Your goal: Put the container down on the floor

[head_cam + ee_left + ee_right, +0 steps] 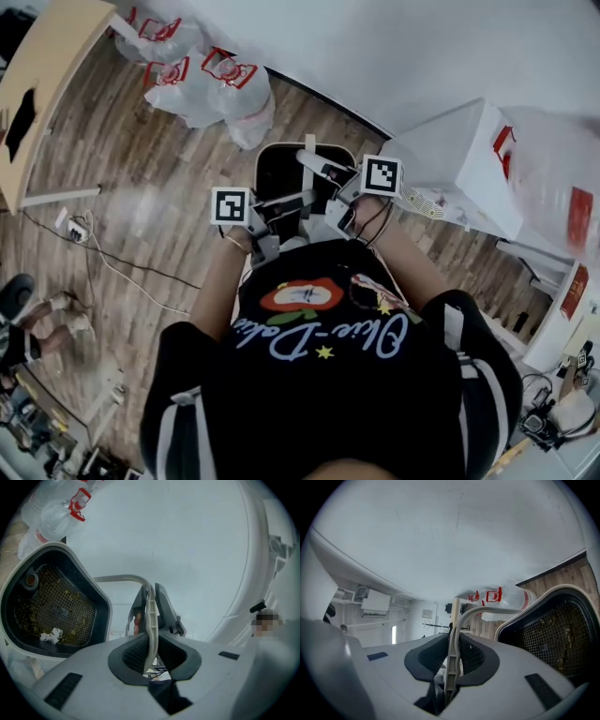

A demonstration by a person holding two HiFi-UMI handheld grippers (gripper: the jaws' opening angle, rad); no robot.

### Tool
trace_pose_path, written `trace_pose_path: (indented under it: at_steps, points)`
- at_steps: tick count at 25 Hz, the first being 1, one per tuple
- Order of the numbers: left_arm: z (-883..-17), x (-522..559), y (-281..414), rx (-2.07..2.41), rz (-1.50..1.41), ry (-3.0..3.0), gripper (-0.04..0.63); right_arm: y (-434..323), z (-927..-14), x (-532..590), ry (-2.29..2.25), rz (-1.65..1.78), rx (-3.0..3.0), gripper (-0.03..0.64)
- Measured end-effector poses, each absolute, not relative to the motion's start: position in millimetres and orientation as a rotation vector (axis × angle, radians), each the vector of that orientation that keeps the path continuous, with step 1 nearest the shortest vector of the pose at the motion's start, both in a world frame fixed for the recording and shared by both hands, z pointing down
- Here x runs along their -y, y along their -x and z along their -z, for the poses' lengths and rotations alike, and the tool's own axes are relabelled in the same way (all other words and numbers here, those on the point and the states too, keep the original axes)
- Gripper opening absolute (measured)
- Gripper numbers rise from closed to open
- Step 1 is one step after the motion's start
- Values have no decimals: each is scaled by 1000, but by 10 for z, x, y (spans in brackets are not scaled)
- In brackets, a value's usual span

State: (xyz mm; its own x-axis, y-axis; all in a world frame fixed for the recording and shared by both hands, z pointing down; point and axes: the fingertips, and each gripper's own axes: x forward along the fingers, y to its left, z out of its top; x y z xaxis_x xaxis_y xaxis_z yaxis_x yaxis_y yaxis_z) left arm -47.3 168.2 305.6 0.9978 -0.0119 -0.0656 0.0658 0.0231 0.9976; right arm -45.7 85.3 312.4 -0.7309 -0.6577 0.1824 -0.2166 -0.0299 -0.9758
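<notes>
The container [309,147] is a white-rimmed bin with a black inside, held in front of me above the wooden floor. In the left gripper view it fills the left side [96,599], with a black mesh and bits of debris inside. It sits at the right edge of the right gripper view [520,613]. A pale curved handle [122,579] [480,611] runs from it into both sets of jaws. My left gripper [150,656] [267,246] is shut on a thin white rib of that handle. My right gripper [452,660] [342,216] is shut on it too.
Clear plastic bags with red print [211,84] lie by the white wall ahead. A wooden tabletop [47,75] stands at the far left. A white box [459,159] and more bagged goods crowd the right. A power strip [75,228] and cable [112,267] lie on the floor at left.
</notes>
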Motion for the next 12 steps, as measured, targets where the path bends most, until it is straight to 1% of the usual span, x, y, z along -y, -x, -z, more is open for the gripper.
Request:
trace_pose_path:
  at_steps: [2, 4, 9, 12]
  points:
    - [-3031, -1819, 565, -63, 61, -1554, 51, 537, -3089, -995, 939, 1811, -1912, 58]
    - [-3040, -1761, 511, -70, 80, -1550, 51, 493, -3092, -934, 923, 1814, -1925, 58]
    - [-3317, -856, 8, 9, 111, -1510, 51, 60, -3410, -31, 830, 1914, -1940, 58]
    - [-3421, -589, -101, 35, 118, -1489, 52, -43, -3536, 236, 832, 1944, -1954, 58]
